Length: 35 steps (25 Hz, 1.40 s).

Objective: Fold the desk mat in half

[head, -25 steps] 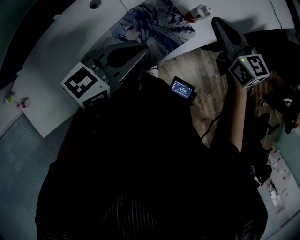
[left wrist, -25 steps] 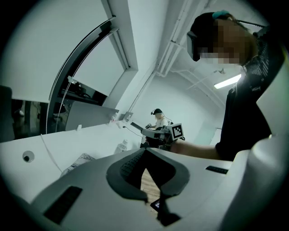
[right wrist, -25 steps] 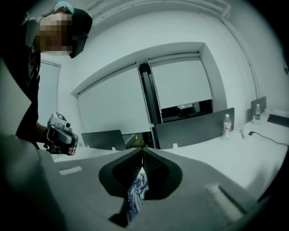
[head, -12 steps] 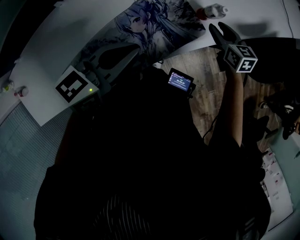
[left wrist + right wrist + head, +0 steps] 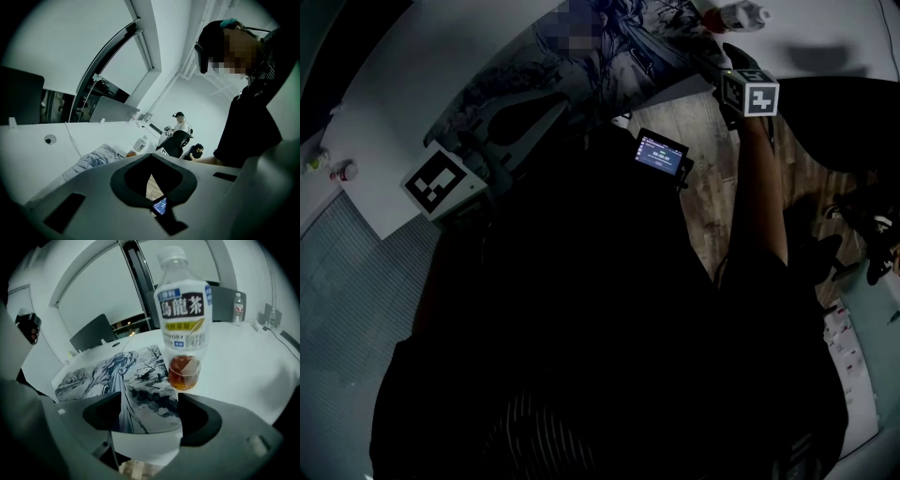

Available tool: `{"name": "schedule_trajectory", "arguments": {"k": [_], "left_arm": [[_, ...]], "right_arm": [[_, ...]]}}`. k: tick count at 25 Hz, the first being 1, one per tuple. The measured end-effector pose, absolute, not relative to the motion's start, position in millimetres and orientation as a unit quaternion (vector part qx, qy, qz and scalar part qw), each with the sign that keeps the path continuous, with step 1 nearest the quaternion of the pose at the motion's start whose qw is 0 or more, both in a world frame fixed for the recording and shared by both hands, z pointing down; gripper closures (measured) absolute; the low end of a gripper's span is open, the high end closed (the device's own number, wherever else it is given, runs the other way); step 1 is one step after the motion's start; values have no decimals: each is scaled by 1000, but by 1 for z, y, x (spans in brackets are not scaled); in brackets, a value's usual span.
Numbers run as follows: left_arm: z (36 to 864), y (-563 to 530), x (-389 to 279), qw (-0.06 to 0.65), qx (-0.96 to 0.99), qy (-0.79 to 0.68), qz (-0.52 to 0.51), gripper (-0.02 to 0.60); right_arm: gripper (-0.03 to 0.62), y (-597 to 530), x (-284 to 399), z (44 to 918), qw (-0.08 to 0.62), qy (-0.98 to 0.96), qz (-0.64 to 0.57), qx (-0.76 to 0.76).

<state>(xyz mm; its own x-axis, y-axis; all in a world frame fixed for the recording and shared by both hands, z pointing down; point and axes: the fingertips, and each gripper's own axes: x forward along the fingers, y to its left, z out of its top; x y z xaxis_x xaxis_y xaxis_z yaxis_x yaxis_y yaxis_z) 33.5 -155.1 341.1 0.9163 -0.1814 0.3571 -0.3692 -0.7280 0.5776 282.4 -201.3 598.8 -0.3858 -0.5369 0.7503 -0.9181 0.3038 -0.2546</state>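
One mat (image 5: pixel 136 380) corner is straddled by the right gripper (image 5: pixel 150 417), jaws just opened; left gripper (image 5: pixel 151 164) held shut, empty. The bottle (image 5: pixel 183 333) alongside could be toppled by the lifted corner.

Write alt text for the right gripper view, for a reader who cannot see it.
The open right tongs, which have just been opening, frame the near corner of an illustrated desk mat lying on a white table; the pads do not press on it. Just beyond the corner is a clear tea bottle with a little brown tea left.
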Motion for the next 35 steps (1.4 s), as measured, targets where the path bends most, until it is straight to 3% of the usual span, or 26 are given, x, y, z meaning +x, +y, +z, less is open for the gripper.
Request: {"name": "schedule_trajectory", "arguments": {"k": [16,21,25,28,30,35], "left_arm": [[355,-134,29,361,905,-173,143,574],[358,-126,27,366,902,-182,140,574],[362,-116,29,327,911,-181,172,574],[360,-95,25,336,909,-179,168,574],[360,-86,23,351,906,-183,152,574],[368,-83,32,360,902,-177,160,574]], "right_arm": [[101,-186,272,649,413,-732,315,441],[97,-184,274,661,403,-715,337,461],[105,-186,272,661,407,-716,330,462],[144,-181,262,649,417,-721,319,452],[204,-178,253,639,425,-726,312,443],[502,-167,222,647,435,-746,310,399]]}}
